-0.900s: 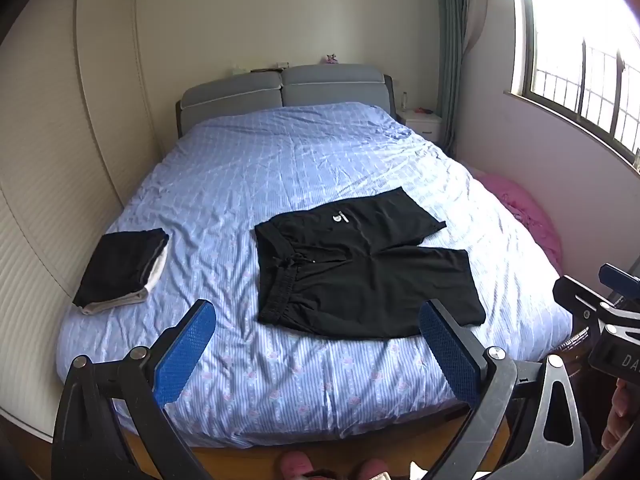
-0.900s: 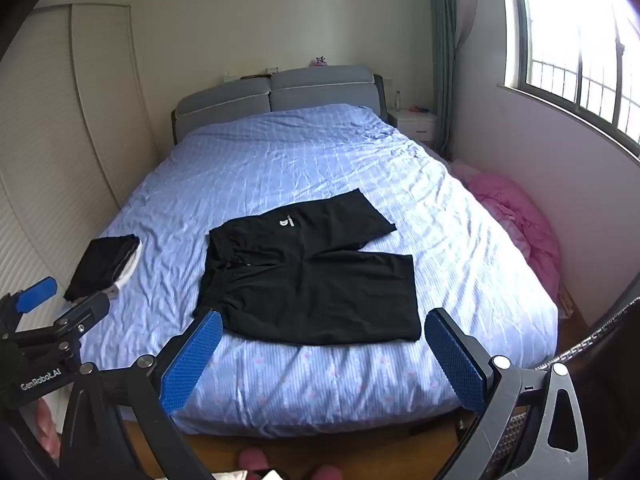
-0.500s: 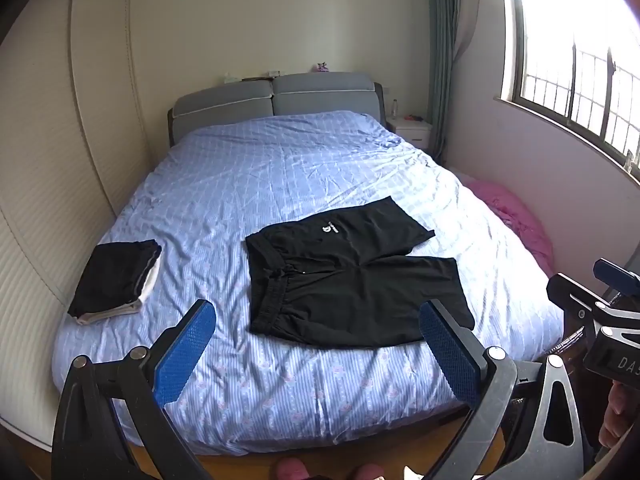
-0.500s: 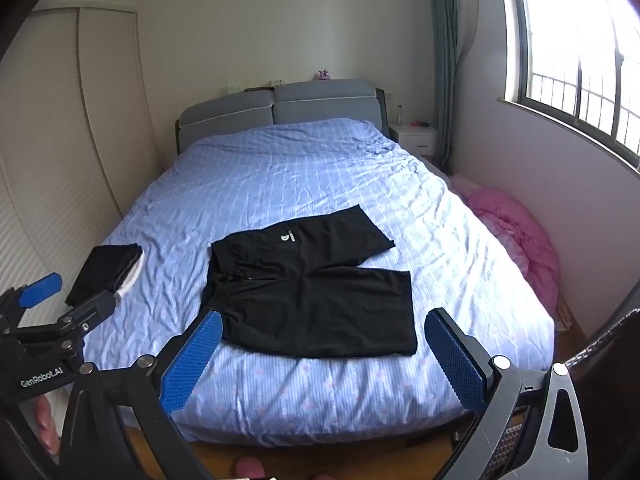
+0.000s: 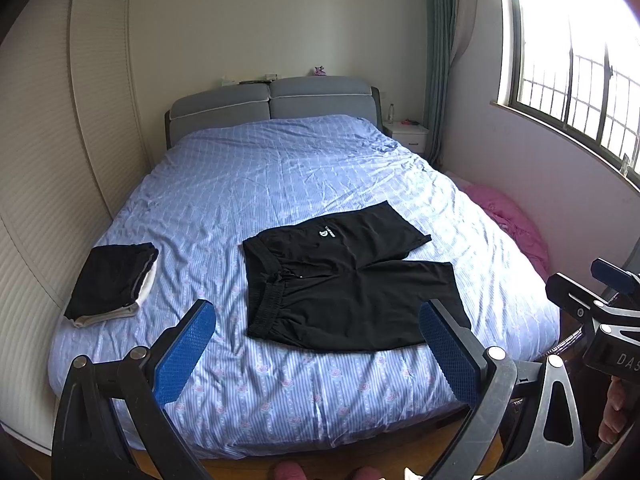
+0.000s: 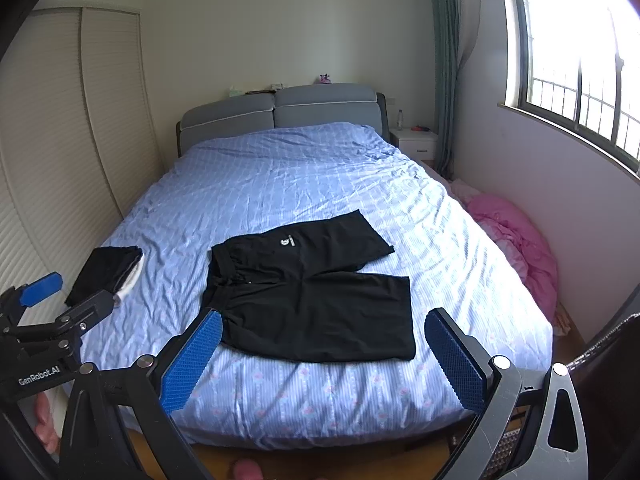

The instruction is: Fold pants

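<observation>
Black shorts (image 5: 344, 284) with a small white logo lie spread flat near the foot of the bed (image 5: 280, 168), waistband to the left and both legs to the right; they also show in the right wrist view (image 6: 312, 296). My left gripper (image 5: 318, 354) is open and empty, held off the foot of the bed, short of the shorts. My right gripper (image 6: 322, 360) is open and empty too, also back from the bed's foot edge. Each gripper shows at the side of the other's view.
A folded black and white garment (image 5: 114, 278) lies at the bed's left edge. A pink bundle (image 6: 516, 240) lies on the floor between bed and window wall. A slatted wardrobe (image 5: 48, 140) stands on the left, a white nightstand (image 6: 414, 142) beside the grey headboard.
Both grippers have drawn back and risen slightly, so the bed and shorts look a little further off. The shorts have not moved. Both grippers stay open.
</observation>
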{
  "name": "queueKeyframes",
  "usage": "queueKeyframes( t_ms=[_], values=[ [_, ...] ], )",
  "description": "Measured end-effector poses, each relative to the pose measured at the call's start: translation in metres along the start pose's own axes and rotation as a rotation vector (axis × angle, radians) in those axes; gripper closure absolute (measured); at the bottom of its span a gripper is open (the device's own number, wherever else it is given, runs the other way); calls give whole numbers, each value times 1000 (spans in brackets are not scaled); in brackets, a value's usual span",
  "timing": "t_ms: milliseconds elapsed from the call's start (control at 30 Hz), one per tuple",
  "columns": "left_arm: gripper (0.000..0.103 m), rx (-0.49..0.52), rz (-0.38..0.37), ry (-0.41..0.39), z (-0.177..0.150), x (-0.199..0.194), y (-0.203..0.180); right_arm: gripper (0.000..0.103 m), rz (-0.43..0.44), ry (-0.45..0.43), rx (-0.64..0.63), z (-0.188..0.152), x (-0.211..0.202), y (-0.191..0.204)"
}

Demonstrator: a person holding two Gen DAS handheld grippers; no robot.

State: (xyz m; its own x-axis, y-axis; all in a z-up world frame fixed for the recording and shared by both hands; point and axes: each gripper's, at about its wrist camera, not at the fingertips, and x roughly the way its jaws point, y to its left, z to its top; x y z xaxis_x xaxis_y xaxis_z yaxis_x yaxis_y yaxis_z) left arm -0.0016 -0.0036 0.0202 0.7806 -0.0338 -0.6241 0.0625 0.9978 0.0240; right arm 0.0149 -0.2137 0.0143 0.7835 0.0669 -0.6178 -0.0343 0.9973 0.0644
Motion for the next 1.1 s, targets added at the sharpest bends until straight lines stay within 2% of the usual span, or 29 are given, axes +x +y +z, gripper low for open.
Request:
queueKeyframes(
  t_ms=[400, 567, 1100],
  values=[
    [0, -19, -9, 28, -1, 2, 5, 1, 18, 10, 13, 0, 3, -5],
    [0, 1, 7, 12, 1, 0, 4, 1, 20, 8, 12, -1, 4, -2],
    [0, 0, -10, 26, 5, 5, -1, 1, 29, 18, 21, -1, 10, -8]
  ],
)
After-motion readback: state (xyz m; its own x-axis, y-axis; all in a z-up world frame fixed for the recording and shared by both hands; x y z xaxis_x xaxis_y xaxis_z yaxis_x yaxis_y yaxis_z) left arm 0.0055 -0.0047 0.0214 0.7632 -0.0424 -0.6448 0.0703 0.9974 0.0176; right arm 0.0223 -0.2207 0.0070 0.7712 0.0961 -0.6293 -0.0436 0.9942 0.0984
